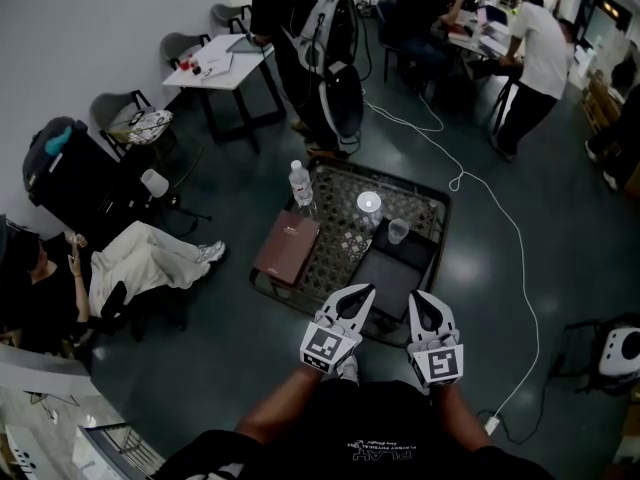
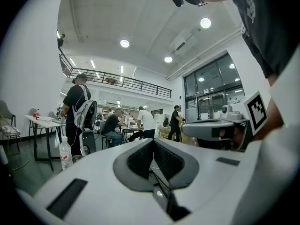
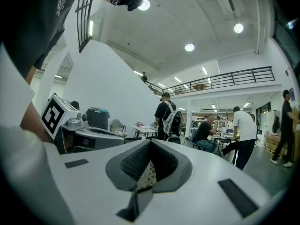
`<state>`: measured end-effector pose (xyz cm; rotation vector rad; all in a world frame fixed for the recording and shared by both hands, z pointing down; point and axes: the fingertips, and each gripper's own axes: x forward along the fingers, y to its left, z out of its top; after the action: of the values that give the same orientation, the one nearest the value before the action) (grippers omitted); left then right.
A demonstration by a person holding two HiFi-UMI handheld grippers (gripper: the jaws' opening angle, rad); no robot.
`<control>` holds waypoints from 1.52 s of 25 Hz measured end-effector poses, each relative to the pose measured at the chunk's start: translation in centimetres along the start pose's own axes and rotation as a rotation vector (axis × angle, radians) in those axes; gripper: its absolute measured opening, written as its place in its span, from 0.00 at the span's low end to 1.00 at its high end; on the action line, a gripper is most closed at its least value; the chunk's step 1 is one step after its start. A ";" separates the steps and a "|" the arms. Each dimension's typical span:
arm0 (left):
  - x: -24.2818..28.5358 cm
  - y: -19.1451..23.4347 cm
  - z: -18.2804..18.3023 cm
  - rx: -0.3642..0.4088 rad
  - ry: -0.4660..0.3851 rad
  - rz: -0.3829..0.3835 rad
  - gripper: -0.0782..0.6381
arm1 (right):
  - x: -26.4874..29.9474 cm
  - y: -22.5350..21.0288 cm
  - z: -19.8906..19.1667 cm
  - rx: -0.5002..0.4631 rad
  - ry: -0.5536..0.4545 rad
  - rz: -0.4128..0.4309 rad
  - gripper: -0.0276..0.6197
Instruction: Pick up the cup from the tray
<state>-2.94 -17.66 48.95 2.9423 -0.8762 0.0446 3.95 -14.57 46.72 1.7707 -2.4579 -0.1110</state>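
In the head view a small clear cup [image 1: 398, 231] stands upright on the woven tray [image 1: 441, 211], right of its middle. Both grippers hover side by side over the tray's near edge, well short of the cup. My left gripper [image 1: 362, 294] is shut and holds nothing. My right gripper [image 1: 420, 301] is also shut and holds nothing. Each gripper view looks out level over the room. In the left gripper view the jaws [image 2: 153, 142] meet, and in the right gripper view the jaws [image 3: 150, 144] meet. The cup shows in neither gripper view.
On the tray also lie a water bottle [image 1: 300, 183], a white round object [image 1: 369, 204], a brown book [image 1: 286, 246] and a dark flat pad [image 1: 385, 280]. A white cable [image 1: 505, 218] runs across the floor at the right. A seated person [image 1: 120, 268] is at the left, and more people stand behind.
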 end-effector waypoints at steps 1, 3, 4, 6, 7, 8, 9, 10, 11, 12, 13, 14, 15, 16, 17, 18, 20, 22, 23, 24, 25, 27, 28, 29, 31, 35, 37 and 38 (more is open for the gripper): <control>0.1 0.1 0.0 -0.002 0.000 -0.001 0.12 | 0.2 -0.1 0.0 -0.001 -0.004 -0.002 0.05; 0.4 0.3 -0.3 -0.006 0.006 -0.003 0.12 | 0.5 -0.2 -0.3 0.003 0.000 -0.006 0.05; 0.5 0.5 -0.6 -0.008 0.011 -0.003 0.12 | 0.6 -0.3 -0.6 0.009 0.010 -0.008 0.05; 0.8 0.8 -1.2 -0.013 0.023 -0.001 0.12 | 0.9 -0.4 -1.2 0.019 0.027 -0.009 0.05; 1.0 0.9 -1.3 -0.015 0.028 -0.001 0.12 | 1.1 -0.5 -1.2 0.019 0.024 -0.008 0.05; 1.3 1.0 -1.4 -0.017 0.031 -0.001 0.12 | 1.4 -0.6 -1.0 0.016 0.017 -0.005 0.05; 1.6 1.0 -1.4 -0.018 0.034 -0.001 0.12 | 1.7 -0.7 -0.8 0.014 0.016 -0.002 0.05; 1.9 1.1 -1.4 -0.018 0.037 0.000 0.12 | 1.9 -0.9 -0.9 0.013 0.019 0.003 0.05; 2.4 1.2 -1.4 -0.016 0.039 0.001 0.12 | 2.2 -1.1 -1.0 0.014 0.022 0.007 0.05; 2.8 1.3 -1.5 -0.014 0.041 0.004 0.12 | 2.6 -1.4 -1.1 0.015 0.020 0.012 0.05; 3.3 1.5 -1.6 -0.012 0.044 0.007 0.12 | 2.9 -1.8 -1.2 0.020 0.013 0.015 0.05; 3.7 1.6 -1.6 -0.011 0.046 0.011 0.12 | 3.3 -2.2 -1.3 0.026 0.005 0.019 0.05; 4.1 1.7 -1.7 -0.011 0.049 0.016 0.12 | 3.5 -2.6 -1.4 0.030 0.002 0.023 0.05; 4.6 1.7 -1.8 -0.010 0.052 0.020 0.12 | 3.7 -3.1 -1.6 0.031 0.005 0.027 0.05; 5.2 1.7 -1.8 -0.008 0.055 0.025 0.12 | 3.9 -3.7 -1.8 0.032 0.008 0.030 0.05; 5.8 1.8 -1.8 -0.007 0.058 0.030 0.12 | 4.1 -4.3 -1.9 0.033 0.011 0.033 0.05; 7.2 2.1 -1.8 -0.005 0.061 0.040 0.12 | 4.8 -5.8 -1.9 0.039 0.010 0.037 0.05; 8.7 2.6 -1.8 -0.007 0.066 0.051 0.12 | 5.7 -7.2 -1.9 0.042 0.024 0.048 0.05; 9.4 2.9 -1.9 -0.010 0.070 0.060 0.12 | 6.3 -7.8 -1.9 0.043 0.039 0.056 0.05; 10.0 3.2 -2.1 -0.014 0.075 0.069 0.12 | 6.8 -8.4 -2.1 0.044 0.050 0.065 0.05; 10.5 3.5 -2.2 -0.019 0.082 0.077 0.12 | 7.2 -8.9 -2.3 0.045 0.056 0.073 0.05; 11.4 3.9 -2.8 -0.024 0.097 0.088 0.12 | 7.8 -9.7 -2.9 0.047 0.069 0.084 0.05; 11.7 4.0 -3.1 -0.024 0.105 0.093 0.12 | 8.1 -10.1 -3.3 0.053 0.080 0.085 0.05; 12.1 4.0 -3.5 -0.023 0.114 0.098 0.12 | 8.2 -10.5 -3.8 0.060 0.090 0.086 0.05; 13.0 4.2 -4.2 -0.020 0.129 0.110 0.12 | 8.6 -11.3 -4.8 0.068 0.098 0.095 0.05; 15.0 5.1 -5.8 -0.018 0.158 0.129 0.12 | 9.9 -12.7 -5.8 0.077 0.092 0.115 0.05; 15.9 5.5 -6.7 -0.017 0.174 0.137 0.12 | 10.4 -13.1 -6.7 0.087 0.096 0.124 0.05; 16.3 5.7 -7.3 -0.013 0.184 0.140 0.12 | 10.6 -13.4 -7.4 0.100 0.097 0.124 0.05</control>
<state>7.55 -30.78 57.31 2.8032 -1.0458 0.3110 14.18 -28.81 52.86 1.6132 -2.5360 0.1075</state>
